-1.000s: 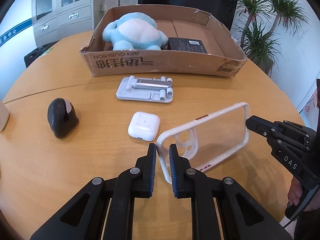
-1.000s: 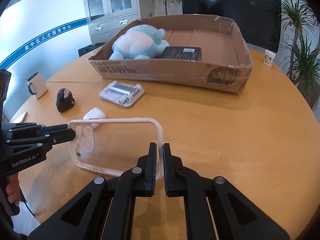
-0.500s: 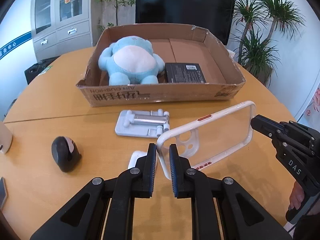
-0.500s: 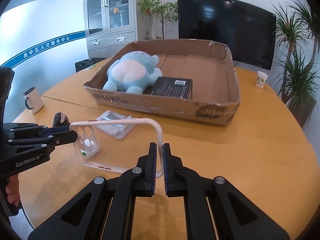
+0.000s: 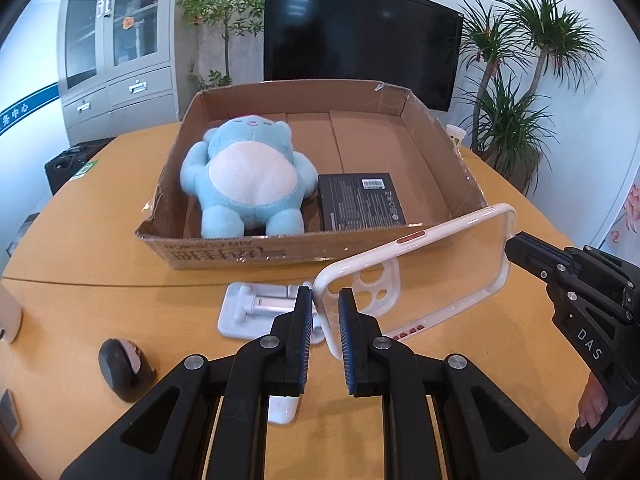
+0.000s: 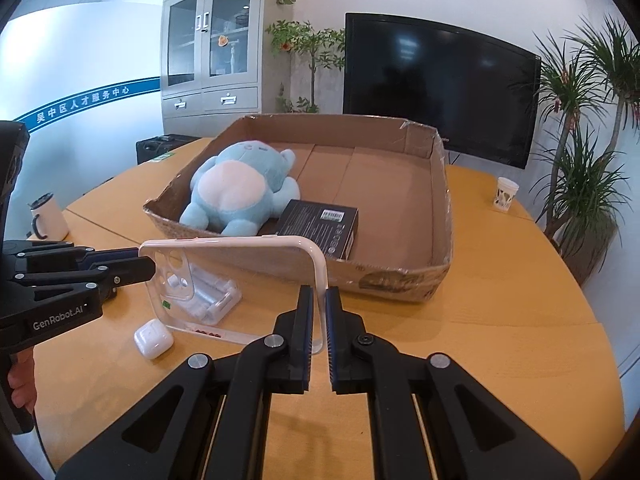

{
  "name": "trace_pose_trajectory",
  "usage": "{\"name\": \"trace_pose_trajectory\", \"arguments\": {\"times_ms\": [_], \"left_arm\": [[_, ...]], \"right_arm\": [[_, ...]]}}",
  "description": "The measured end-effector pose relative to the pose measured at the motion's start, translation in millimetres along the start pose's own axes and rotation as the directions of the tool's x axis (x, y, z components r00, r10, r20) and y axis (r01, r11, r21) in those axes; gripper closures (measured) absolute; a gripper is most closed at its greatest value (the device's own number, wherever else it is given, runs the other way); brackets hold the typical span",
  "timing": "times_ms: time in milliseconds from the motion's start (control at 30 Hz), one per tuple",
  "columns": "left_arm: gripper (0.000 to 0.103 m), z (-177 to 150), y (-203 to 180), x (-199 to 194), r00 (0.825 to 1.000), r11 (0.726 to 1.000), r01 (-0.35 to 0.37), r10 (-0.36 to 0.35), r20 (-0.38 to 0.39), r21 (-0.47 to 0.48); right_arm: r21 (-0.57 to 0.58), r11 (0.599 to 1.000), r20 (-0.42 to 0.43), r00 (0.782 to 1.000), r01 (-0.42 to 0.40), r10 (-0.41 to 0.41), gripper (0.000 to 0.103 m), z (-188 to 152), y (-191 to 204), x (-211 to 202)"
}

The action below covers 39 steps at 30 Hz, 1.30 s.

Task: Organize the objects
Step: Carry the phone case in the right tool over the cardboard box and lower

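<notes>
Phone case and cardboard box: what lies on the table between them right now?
Only the white folding stand and bare table lie there; the right wrist view shows it through the phone case, before the cardboard box.

Both views are bright and evenly lit by soft, diffuse light, so the wooden tabletop (image 5: 400, 432) shows only faint, short shadows beneath what lies on it, and the dark screen (image 6: 436, 88) carries pale reflections of ceiling lights. Focus is sharp through the middle with no motion blur. The fisheye lenses bend straight lines strongly toward the rims, bowing the grey cabinet (image 5: 116, 52) and the walls, and a black vignette closes off every corner.
</notes>
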<state>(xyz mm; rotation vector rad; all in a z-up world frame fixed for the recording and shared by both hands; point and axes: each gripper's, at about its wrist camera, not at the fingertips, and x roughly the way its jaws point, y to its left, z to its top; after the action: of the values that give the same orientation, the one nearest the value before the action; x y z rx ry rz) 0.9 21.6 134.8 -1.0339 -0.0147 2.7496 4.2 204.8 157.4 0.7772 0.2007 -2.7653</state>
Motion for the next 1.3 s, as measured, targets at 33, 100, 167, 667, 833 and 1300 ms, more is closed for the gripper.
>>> {"name": "trace_pose_trajectory", "arguments": {"times_ms": [33,100,167,667,833,1300], "left_arm": [[0.092,3.5,-0.8,1.6,1.000,1.000,0.002,-0.002,0.004,0.001],[0.092,11.4,-1.9,4.7,1.000,1.000,0.010,-0.009,0.012,-0.001],[0.092,21.1,-3.7,8.9,1.000,1.000,0.014,-0.014,0.022,-0.002],[0.092,97.0,-3.9,44.8,0.995,0.998,0.052,-0.049,0.089,-0.031],[0.092,113.8,-10.8,61.6,0.993,0.997,0.075,-0.073,0.091,-0.022],[0.092,131.7,-31.4,100.6,0.992,0.994,0.111,-0.110,0.057,-0.018]], "right_arm": [[0.000,1.000,0.004,1.000,0.006,-0.006,0.099,2.3,-1.8,0.7],[0.002,1.000,0.013,1.000,0.012,-0.012,0.099,8.0,-6.1,3.2],[0.000,1.000,0.023,0.999,0.023,-0.023,0.099,14.7,-10.1,5.1],[-0.010,0.996,0.128,0.988,0.086,-0.084,0.099,90.1,-33.0,27.1],[0.030,0.995,0.148,0.984,0.099,-0.102,0.099,105.8,-44.7,37.7],[0.093,0.987,0.123,0.982,0.135,-0.146,0.099,105.4,-80.8,60.4]]}}
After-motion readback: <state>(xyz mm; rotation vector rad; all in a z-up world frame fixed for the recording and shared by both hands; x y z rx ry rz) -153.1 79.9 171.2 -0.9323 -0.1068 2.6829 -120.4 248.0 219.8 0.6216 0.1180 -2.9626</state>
